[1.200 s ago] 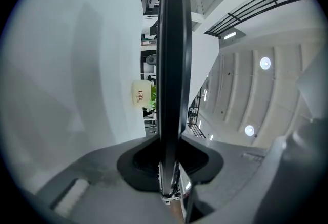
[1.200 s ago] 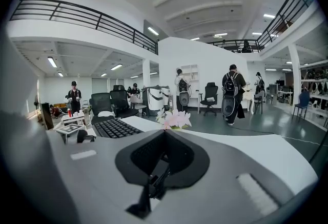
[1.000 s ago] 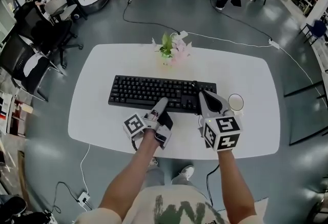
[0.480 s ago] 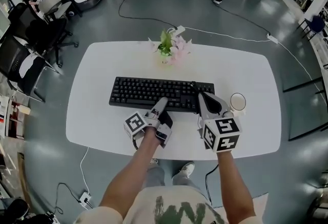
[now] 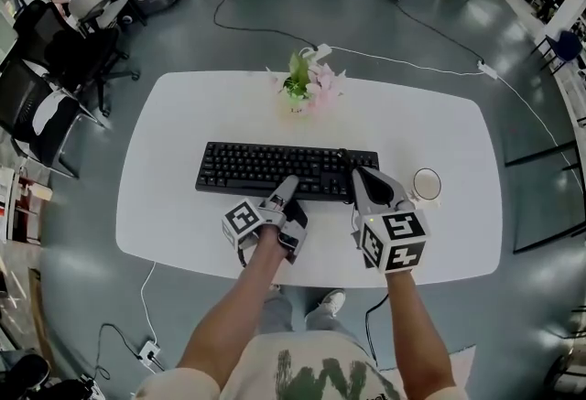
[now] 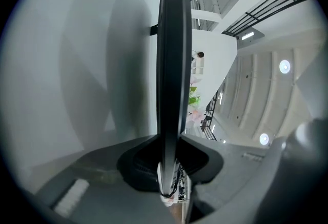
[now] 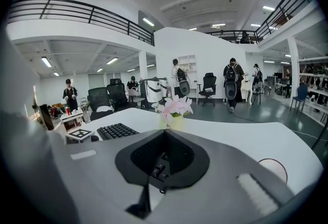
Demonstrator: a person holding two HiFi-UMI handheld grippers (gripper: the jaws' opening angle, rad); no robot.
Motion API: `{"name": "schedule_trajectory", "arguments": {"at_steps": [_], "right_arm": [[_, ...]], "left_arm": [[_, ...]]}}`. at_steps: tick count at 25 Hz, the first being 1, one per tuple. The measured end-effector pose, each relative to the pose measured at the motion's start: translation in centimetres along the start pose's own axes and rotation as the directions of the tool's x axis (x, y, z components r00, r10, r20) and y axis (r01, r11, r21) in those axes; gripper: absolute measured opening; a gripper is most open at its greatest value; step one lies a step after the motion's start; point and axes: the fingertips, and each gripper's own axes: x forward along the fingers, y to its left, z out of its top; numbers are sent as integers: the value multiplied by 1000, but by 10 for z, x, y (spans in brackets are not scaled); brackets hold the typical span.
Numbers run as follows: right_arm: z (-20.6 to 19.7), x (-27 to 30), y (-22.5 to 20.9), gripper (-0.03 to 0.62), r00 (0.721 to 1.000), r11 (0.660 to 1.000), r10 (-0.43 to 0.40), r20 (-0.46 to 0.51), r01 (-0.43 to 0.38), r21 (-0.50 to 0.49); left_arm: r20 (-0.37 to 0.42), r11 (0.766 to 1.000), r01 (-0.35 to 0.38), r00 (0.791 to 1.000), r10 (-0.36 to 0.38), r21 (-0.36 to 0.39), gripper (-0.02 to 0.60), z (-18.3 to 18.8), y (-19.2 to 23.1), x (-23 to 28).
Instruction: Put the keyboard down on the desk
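Note:
A black keyboard (image 5: 265, 167) lies across the middle of the white desk (image 5: 183, 114), low on or just over its top; I cannot tell if it rests. My left gripper (image 5: 289, 183) is shut on the keyboard's near edge, right of centre. In the left gripper view the keyboard (image 6: 171, 64) runs edge-on between the jaws of the left gripper (image 6: 171, 141). My right gripper (image 5: 357, 174) is shut on the keyboard's right end; in the right gripper view, keys show in the hollow of the right gripper (image 7: 161, 156), and the keyboard (image 7: 117, 130) stretches off to the left.
A vase of pink flowers (image 5: 307, 84) stands just behind the keyboard. A round cup (image 5: 424, 183) sits right of the right gripper. Office chairs (image 5: 46, 105) crowd the desk's left side, and a cable (image 5: 412, 59) crosses the floor beyond. People stand far off.
Almost nothing differs: both grippers keep their hold on the keyboard and it stays in the same place on the desk. Only the head view has shifted slightly.

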Motion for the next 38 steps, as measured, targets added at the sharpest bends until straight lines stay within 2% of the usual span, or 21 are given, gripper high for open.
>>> {"name": "schedule_trajectory", "arguments": {"at_steps": [5, 13, 18, 28, 35, 38], "right_arm": [[-3, 0, 5, -2, 1000, 1000, 9, -7, -9, 0], [-4, 1, 7, -2, 1000, 1000, 15, -8, -15, 2], [-5, 2, 7, -2, 1000, 1000, 15, -5, -15, 5], [-4, 2, 10, -2, 1000, 1000, 26, -3, -26, 9], [0, -1, 10, -2, 999, 999, 33, 5, -33, 17], [3, -1, 9, -2, 999, 999, 32, 11, -32, 15]], "left_arm": [[7, 1000, 3, 1000, -2, -10, 91, 0, 2, 0], [29, 998, -46, 998, 47, -31, 97, 2, 12, 0], [34, 998, -54, 998, 54, -28, 113, 3, 14, 0], [52, 997, -60, 997, 62, -45, 239, 3, 7, 1], [58, 989, -129, 989, 133, -69, 326, 4, 4, 2], [67, 986, -146, 986, 152, -85, 339, 6, 4, 3]]}}
